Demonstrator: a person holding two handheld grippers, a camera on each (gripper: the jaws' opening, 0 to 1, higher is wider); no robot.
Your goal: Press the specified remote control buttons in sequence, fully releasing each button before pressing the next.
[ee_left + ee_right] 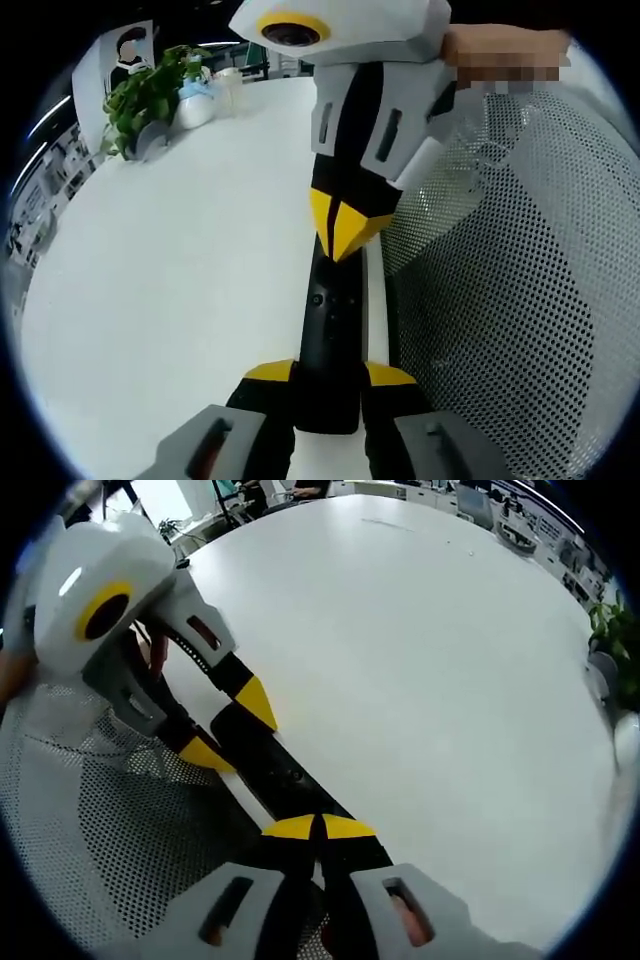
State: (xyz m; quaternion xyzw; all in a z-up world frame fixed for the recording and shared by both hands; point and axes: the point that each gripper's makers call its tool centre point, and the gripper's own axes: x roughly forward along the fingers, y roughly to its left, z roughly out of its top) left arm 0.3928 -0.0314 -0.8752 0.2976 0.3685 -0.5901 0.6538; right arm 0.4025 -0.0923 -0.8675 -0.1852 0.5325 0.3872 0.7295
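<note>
A slim black remote control (328, 340) lies at the white bench (170, 290) edge, held at its 6 o'clock end by the left tongs (330, 375). The right tongs (318, 828), pinched narrow, press tip-down at its 12 o'clock end. It looks light, rigid and smooth; gripping the long sides seems safest.

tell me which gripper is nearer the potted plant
Right. The right gripper presses the remote's far end, toward the potted plant; the left gripper clamps its near end.

glossy black remote (328, 330) — smooth white table (170, 270)
</note>
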